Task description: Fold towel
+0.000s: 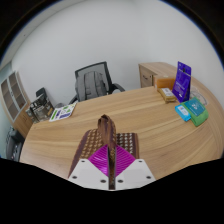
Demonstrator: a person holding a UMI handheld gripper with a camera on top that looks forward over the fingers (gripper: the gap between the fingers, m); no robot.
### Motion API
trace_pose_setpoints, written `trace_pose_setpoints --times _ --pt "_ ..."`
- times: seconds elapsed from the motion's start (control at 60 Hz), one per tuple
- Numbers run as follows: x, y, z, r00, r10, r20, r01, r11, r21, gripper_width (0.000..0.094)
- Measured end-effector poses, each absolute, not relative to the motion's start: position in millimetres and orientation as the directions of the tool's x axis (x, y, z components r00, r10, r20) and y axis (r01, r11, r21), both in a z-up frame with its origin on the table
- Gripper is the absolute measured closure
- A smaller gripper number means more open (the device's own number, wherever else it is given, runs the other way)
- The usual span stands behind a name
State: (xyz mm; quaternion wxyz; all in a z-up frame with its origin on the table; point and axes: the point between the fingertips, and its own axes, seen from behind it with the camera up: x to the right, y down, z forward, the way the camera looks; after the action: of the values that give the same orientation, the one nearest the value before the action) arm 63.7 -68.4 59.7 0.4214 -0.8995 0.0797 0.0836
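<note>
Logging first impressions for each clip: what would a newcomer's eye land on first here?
First, the tool in the foreground, its pink-padded fingers pinched on a bunched brown towel over the wooden table. Next, the purple box standing upright at the table's far right edge, beyond the fingers, with teal packets just in front of it.

Bright, even indoor light, soft and diffuse, pale wall (110, 35) evenly lit, tabletop (150, 125) without glare, only faint shadows under objects, strong fisheye bending at the rim, far objects small and soft, centre fairly sharp
</note>
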Motion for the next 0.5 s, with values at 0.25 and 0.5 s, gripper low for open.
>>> trace_pose_setpoints --times 0.25,0.5 --pt "115.5 -79.5 27.7 0.992 -0.071 -0.108 -0.128 -0.665 -0.735 0.0437" --pt "139.6 -113.6 66.8 0.996 -0.083 -0.036 -0.082 -0.66 -0.747 0.0078"
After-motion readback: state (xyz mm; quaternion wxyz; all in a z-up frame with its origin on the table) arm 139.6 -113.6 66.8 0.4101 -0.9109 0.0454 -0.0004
